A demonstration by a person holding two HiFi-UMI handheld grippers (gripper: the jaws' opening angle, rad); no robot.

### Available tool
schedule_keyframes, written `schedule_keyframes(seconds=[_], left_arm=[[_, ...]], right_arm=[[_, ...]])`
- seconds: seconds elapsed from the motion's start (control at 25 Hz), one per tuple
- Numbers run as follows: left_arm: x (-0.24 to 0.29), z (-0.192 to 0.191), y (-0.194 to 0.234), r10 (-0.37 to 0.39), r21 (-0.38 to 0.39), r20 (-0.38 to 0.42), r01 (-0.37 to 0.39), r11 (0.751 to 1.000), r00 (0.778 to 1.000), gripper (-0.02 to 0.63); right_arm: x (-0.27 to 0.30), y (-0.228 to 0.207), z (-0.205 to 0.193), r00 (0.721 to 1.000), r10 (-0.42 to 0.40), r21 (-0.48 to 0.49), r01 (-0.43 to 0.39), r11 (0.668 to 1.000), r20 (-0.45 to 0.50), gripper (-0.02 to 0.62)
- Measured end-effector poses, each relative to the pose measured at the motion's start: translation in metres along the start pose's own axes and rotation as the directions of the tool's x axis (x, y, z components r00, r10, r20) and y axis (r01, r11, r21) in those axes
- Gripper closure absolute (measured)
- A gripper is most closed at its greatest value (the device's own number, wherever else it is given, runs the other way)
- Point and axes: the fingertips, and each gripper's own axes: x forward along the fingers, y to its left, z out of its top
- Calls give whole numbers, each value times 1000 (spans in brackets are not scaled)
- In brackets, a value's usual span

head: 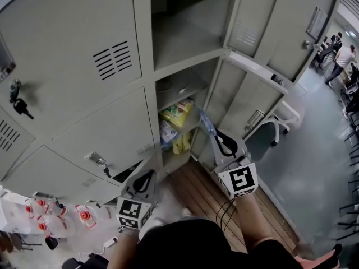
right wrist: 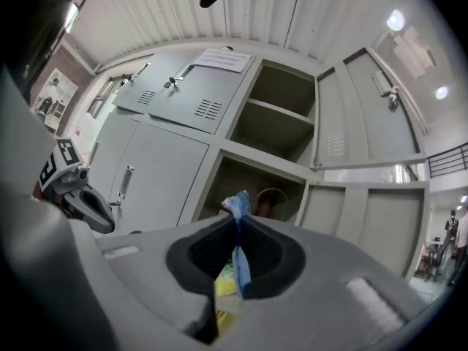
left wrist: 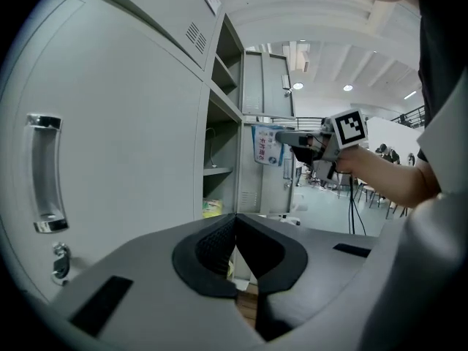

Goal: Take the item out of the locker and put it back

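Pinched a thin blue and white packet (right wrist: 239, 254) by its edge in the jaws of the right gripper (head: 216, 134), pressed tight on it. Held the packet up in the air, just outside the open locker (head: 145, 49), in front of the lower cubby and touching no shelf. Looked like the step between taking out and putting back. Had the packet out, but not back in yet.

Called next, most likely, for pushing the packet straight into the cubby, setting it down, then spreading the jaws to let go. Held the left gripper (head: 147, 174) lower down, beside a shut door (head: 101, 139), with its jaws pressed together on nothing.

Saw more bags inside the cubby: a yellow and green bag (head: 178, 112), a blue and white pack (head: 167, 132) under it, and a yellow bag (head: 180, 144) lowest of all. Left little room, so might bump or squash them on the way in. Had the open door (head: 238, 97) swung out just beside the right gripper, where it might catch the packet's floppy end. Saw a round pale thing at the back of the shelf (head: 193, 87), too dim to name.

Farther out, saw keys (head: 19, 106) hanging in a lock, bottles with red caps (head: 45, 220) down at the left, a wooden floor (head: 202, 192) in front of the locker, a chair (head: 275, 129) past the door, and people (head: 339, 58) far off.
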Motion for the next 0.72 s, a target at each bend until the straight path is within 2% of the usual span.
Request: schedule_keyframes(seconds=[0.32,0.52,0.72], left_arm=[[-14,5,20,69,-5,14,-69,998,997,598],[-17,13,26,89,4,31,-89,996,996,598],[-19,16,30,104,-16,14,-103,995,995,598]], right_arm=[[37,-23,69,997,-13,-117,23,993,80,577],[50,-35,110,991,-22,-175,45,984,133,577],[60,-48,145,983,-37,-217,77,973,181,577]])
